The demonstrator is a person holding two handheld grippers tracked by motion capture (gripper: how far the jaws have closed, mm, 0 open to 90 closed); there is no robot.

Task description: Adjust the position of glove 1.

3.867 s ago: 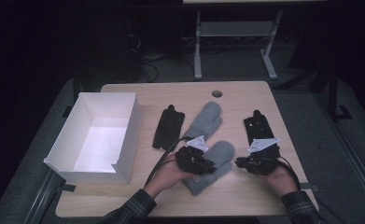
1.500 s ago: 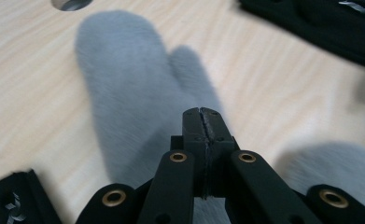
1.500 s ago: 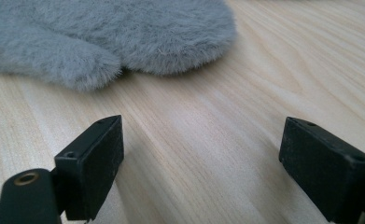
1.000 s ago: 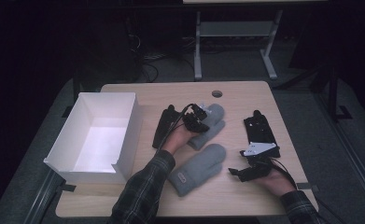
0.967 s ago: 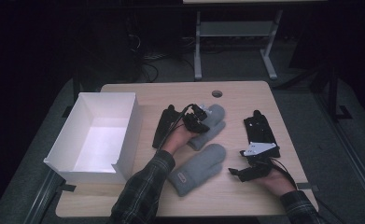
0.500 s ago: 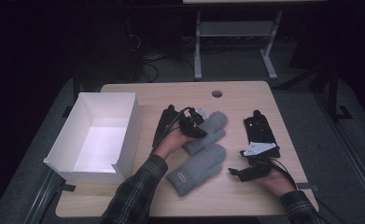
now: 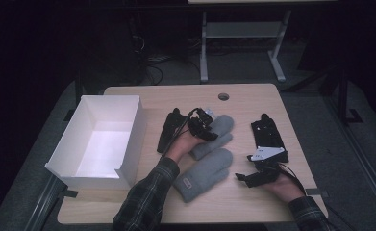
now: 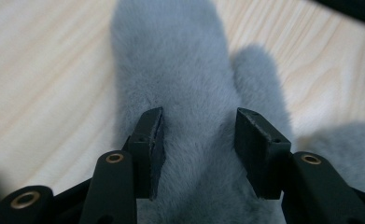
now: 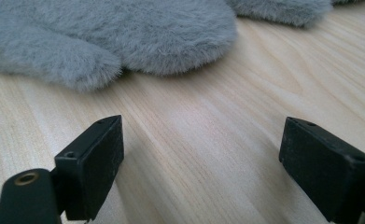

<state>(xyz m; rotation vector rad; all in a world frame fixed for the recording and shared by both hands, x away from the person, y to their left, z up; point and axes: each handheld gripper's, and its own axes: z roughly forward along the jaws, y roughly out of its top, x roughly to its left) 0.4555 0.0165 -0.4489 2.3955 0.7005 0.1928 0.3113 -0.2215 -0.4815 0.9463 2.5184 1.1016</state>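
Nearest the person, the right tool (image 7: 247,177) rests low over bare worktop (image 7: 253,207) with its jaws spread wide and nothing between them. In the right gripper view the near mitten (image 9: 124,37) lies just ahead of it, flat on the wood.

Farther out, the left tool (image 7: 213,131) sits over the far mitten (image 7: 217,134). Its jaws have just been opening; in the left gripper view they stand apart over the grey fur, which lies between them unpinched.

Judged from here, the soft pile could snag on a pad as the tool lifts away, dragging the far mitten out of line with its pair. The trailing cable could also brush the black glove (image 7: 169,129) lying just beside the left hand.

A second black glove (image 7: 268,137) lies on the right side, and a white box (image 7: 130,139) stands open at the left edge. The back of the worktop, around the round hole (image 7: 223,96), offers free room.
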